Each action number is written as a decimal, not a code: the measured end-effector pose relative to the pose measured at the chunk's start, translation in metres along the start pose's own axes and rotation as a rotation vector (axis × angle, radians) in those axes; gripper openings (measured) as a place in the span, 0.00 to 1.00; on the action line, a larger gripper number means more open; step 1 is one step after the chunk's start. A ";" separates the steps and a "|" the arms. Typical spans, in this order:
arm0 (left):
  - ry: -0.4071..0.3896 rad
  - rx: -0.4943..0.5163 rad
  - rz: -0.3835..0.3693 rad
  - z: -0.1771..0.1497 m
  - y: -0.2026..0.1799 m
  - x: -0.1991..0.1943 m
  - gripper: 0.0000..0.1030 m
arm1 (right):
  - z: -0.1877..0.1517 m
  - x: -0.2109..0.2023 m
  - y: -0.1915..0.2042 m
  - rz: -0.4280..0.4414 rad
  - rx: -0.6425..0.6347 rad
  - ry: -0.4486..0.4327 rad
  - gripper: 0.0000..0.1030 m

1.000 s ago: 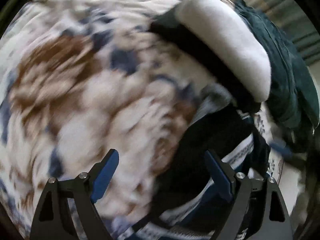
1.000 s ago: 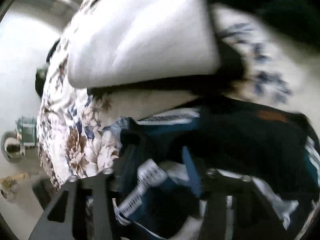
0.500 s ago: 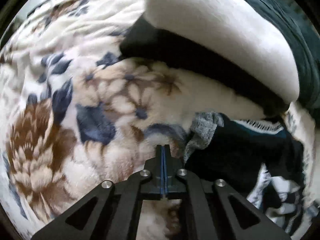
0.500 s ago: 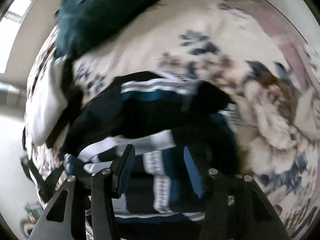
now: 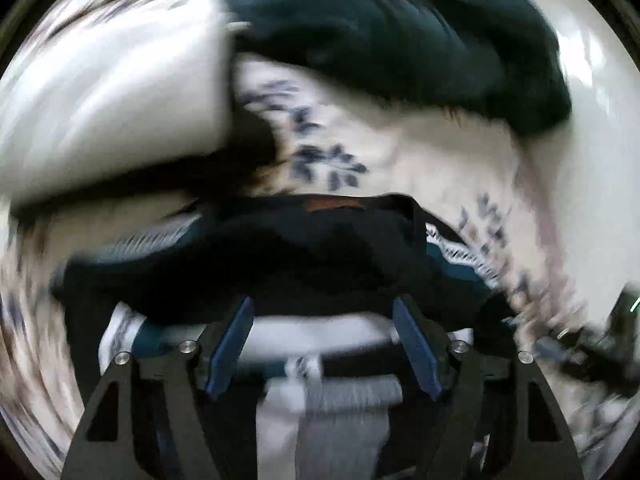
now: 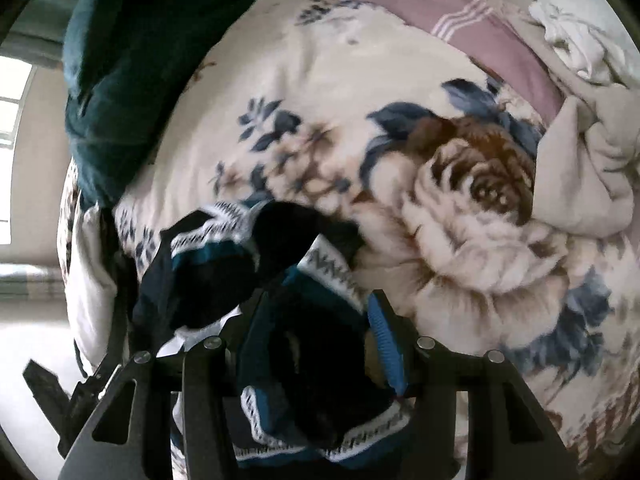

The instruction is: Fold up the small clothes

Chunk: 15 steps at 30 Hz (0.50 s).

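The right gripper [image 6: 312, 328] has fingers spread around the dark patterned garment [image 6: 224, 280] — grip uncertain. The left gripper [image 5: 324, 340] is released, the garment just ahead, lying crosswise on the floral blanket [image 6: 460, 240].

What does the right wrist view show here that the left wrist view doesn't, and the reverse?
Only the right wrist view shows the big brown rose print, the mauve striped cloth and a window. Only the left wrist view, heavily blurred, shows the folded white fabric broadside and an orange label. Both show the dark patterned garment, the teal fabric, the floral blanket and open jaws.
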<state>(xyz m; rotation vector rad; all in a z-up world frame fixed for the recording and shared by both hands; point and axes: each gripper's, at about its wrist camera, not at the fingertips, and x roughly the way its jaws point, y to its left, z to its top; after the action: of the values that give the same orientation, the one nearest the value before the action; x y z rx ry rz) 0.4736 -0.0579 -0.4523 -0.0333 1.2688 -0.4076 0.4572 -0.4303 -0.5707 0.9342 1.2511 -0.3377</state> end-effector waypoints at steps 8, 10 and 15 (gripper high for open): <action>0.022 0.227 0.269 0.084 0.003 0.063 0.68 | 0.056 0.072 0.104 -0.040 -0.415 0.145 0.52; 0.035 0.246 0.337 0.091 0.010 0.076 0.68 | 0.059 0.092 0.132 -0.056 -0.516 0.159 0.52; 0.059 0.199 0.280 0.091 0.028 0.084 0.68 | 0.056 0.139 0.188 -0.093 -0.682 0.254 0.52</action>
<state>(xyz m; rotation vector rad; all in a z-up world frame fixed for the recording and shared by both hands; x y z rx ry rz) 0.5863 -0.0766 -0.5083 0.3239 1.2644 -0.2919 0.6670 -0.3232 -0.6185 0.3361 1.5060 0.1458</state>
